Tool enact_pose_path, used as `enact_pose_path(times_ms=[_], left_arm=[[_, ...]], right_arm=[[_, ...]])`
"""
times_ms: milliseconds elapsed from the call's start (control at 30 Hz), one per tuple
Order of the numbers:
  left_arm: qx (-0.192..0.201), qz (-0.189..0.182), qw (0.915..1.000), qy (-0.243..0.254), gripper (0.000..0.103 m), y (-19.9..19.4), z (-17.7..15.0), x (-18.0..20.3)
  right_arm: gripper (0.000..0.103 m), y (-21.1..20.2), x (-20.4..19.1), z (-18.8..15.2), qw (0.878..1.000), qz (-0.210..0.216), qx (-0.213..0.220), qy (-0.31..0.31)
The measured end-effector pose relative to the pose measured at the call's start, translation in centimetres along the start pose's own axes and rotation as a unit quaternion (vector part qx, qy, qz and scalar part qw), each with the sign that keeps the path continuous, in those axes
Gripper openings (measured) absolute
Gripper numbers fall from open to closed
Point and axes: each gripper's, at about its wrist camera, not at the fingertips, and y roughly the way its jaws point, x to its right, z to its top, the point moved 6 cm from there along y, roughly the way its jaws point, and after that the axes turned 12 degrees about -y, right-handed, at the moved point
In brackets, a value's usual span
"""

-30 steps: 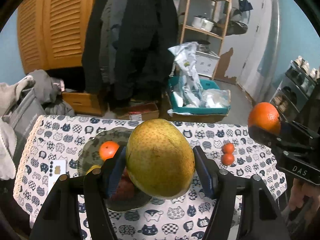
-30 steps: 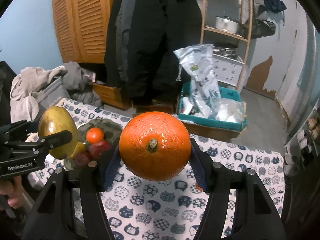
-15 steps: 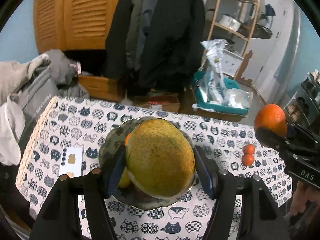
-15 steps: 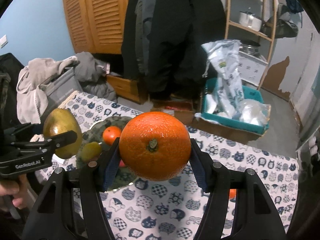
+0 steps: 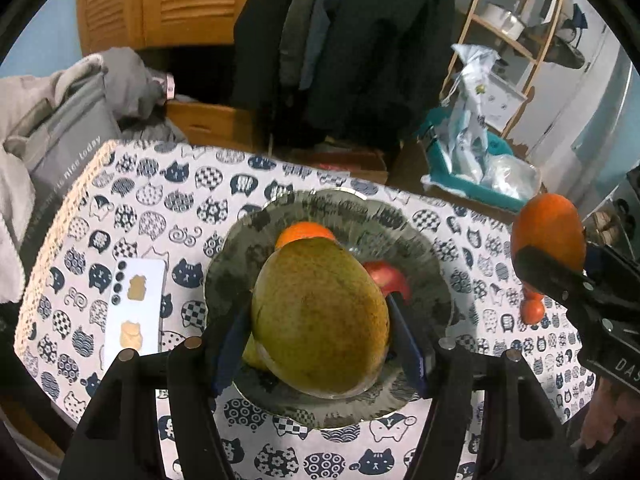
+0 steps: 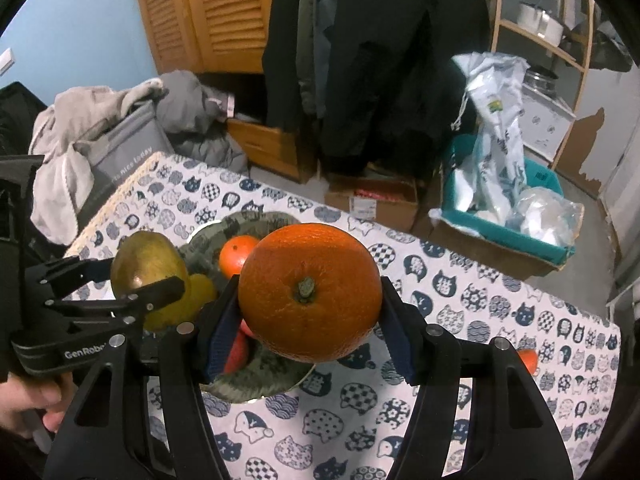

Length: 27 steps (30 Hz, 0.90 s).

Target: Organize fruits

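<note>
The left claw [image 5: 320, 344] is clamped on a green-yellow mango [image 5: 320, 316], held over the dark glass plate [image 5: 420, 248]. The right claw [image 6: 310, 328] grips a large orange [image 6: 310, 292] above the plate's near rim. On the plate lie a small tangerine [image 5: 306, 232], a red fruit [image 5: 390, 278] and a yellowish one [image 6: 202, 292]. Two small orange fruits [image 5: 532, 308] sit on the cat-print counter [image 5: 140, 208] to the right, a white card [image 5: 136, 308] to the left. Beyond hang dark coats [image 6: 380, 60].
</note>
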Motion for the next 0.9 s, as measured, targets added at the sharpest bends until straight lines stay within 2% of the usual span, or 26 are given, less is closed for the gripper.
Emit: enact_pose_path(times_ms=[433, 900], left_arm=[[-0.048, 0.005, 0.9986, -0.020, 0.068, 4.4, -0.9, -0.9], [-0.061, -0.021, 0.9967, -0.050, 0.068, 6.2, 0.3, -1.7]], right_arm=[[0.065, 3.6, 0.5, -1.1, 0.999, 0.011, -0.033, 0.016], [0.065, 5.7, 0.5, -1.0, 0.999, 0.019, -0.047, 0.019]])
